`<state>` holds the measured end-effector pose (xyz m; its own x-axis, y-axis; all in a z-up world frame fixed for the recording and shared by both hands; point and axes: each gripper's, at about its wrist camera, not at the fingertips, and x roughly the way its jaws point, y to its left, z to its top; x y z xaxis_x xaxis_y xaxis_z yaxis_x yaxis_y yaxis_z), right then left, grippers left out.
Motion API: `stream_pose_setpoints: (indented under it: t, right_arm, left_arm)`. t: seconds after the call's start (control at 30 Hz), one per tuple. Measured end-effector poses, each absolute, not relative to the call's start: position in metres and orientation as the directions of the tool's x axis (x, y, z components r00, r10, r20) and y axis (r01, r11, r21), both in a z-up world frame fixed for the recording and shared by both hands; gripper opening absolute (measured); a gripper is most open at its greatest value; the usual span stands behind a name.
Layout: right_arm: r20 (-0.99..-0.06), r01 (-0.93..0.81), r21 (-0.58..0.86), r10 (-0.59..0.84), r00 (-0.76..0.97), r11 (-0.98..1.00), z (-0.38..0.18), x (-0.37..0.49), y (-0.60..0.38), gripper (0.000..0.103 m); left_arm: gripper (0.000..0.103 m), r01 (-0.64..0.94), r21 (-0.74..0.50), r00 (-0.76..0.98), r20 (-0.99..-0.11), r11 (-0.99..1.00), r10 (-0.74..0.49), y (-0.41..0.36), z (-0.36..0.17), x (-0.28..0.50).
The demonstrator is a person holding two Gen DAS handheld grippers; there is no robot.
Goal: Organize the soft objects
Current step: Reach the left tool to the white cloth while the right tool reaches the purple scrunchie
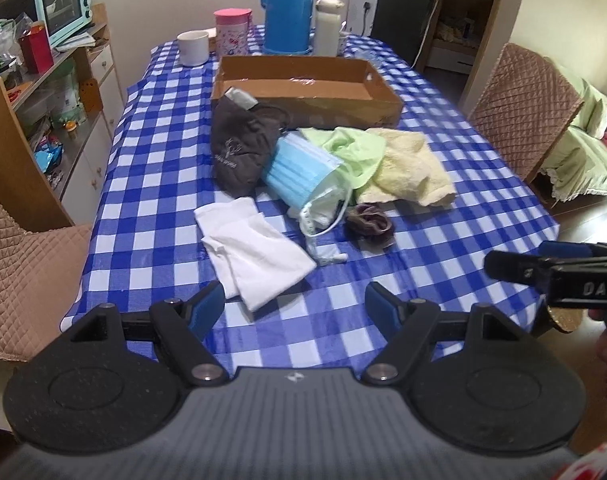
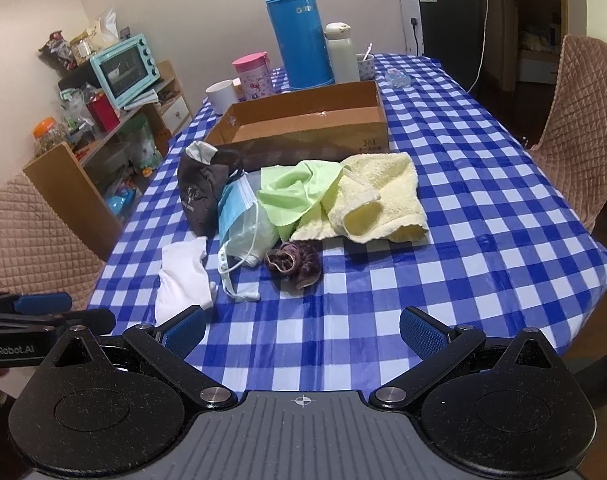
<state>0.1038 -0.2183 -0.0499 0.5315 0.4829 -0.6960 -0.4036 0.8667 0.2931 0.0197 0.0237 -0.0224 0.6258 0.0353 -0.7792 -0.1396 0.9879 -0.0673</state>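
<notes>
Both grippers hovering low over the near end of a desk [image 1: 151, 184] draped in blue-and-white checked cloth, nothing held. Left gripper [image 1: 294, 304] with blue-padded fingers [image 1: 207, 308] spread wide, empty; right gripper [image 2: 301, 330] likewise spread wide, empty — seen also at the right edge of the left wrist view, side-on.

Ahead of the fingers, a loose heap of soft things, none touching either gripper:
- folded white cloth [image 1: 251, 256] nearest, just beyond the left gripper's left finger, lying flat on the desk; in the right wrist view just past that gripper's left finger.
- crumpled dark purple-brown fabric piece [image 2: 294, 262] a little farther, roughly in line with the gap of the right gripper, apart from it.
- stack of pale blue pleated face masks in a clear bag [image 1: 303, 168], ear loops trailing toward the white cloth.
- dark brown fabric mask with a pale logo [image 1: 239, 148] leaning at the left of the heap, touching the blue masks.
- light green thin cloth [image 2: 291, 192] draped over the masks and onto a pale yellow terry towel [image 2: 383, 196] at the right.

Behind the heap — an open, shallow brown cardboard box [image 1: 383, 100], nothing visible inside, well apart from both sets of fingers. Beyond it, a tall blue thermos flask [image 2: 299, 36], a white bottle [image 2: 341, 56], a pink printed cup [image 2: 253, 76] and a white mug [image 1: 193, 46].
</notes>
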Motion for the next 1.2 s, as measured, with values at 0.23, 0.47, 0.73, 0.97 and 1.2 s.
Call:
stream_pose_setpoints:
  t: [0.23, 0.47, 0.73, 0.97, 1.2]
  right_arm:
    - [-0.669, -0.408, 0.323, 0.511, 0.541, 0.854, -0.056, 0.115, -0.215, 0.103]
    - [-0.656, -0.387, 0.339, 0.511, 0.556, 0.857, -0.064, 0.124, -0.208, 0.098]
    - [-0.673, -0.366, 0.348, 0.502, 0.543, 0.863, -0.077, 0.128, -0.197, 0.092]
    - [-0.693, -0.372, 0.311, 0.476, 0.541, 0.875, -0.083, 0.13, -0.191, 0.091]
    - [-0.714, -0.384, 0.291, 0.467, 0.522, 0.876, -0.094, 0.148, -0.188, 0.09]
  left_arm:
    - [0.075, -0.132, -0.077, 0.613, -0.79, 0.988, 0.02, 0.039, -0.037, 0.032]
    - [0.075, -0.117, -0.083, 0.61, -0.793, 0.99, 0.006, 0.051, -0.047, 0.043]
    - [0.075, -0.119, -0.093, 0.602, -0.799, 0.989, -0.003, 0.069, -0.059, 0.047]
    - [0.075, -0.139, -0.137, 0.587, -0.809, 0.981, -0.03, 0.078, -0.072, 0.051]
    - [0.075, -0.178, -0.163, 0.581, -0.814, 0.97, -0.03, 0.08, -0.083, 0.061]
